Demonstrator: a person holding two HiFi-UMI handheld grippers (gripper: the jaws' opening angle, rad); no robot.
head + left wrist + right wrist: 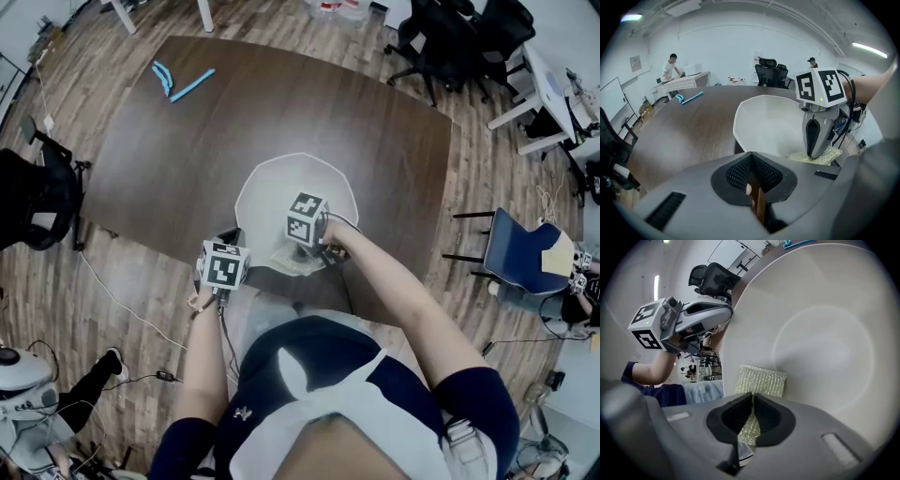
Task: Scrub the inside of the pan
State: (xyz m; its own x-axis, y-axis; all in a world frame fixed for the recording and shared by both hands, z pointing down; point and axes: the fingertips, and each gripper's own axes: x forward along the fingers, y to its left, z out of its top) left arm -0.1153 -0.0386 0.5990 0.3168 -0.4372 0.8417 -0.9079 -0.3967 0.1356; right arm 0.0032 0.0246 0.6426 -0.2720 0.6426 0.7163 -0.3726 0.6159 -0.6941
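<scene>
Pan (pixel 281 183) sits on the bench (pixel 187 141), handle (pixel 760 206) pointing off its near-left rim into the clamped left claw (pixel 750 161), while the right claw (pixel 751 399) pinches a pad (pixel 761 380) against the pan's near inner wall.

White round pan (pixel 281 183) with brown handle (pixel 760 203) on a dark brown wood-grain table (pixel 309 103); a glittery pale-yellow mesh scrub pad (pixel 761 380); grey left gripper (pixel 751 165) and grey right gripper (pixel 752 401) bearing black-and-white square-patterned marker cubes (pixel 307 217); light-blue plastic tools (pixel 183 82).
</scene>
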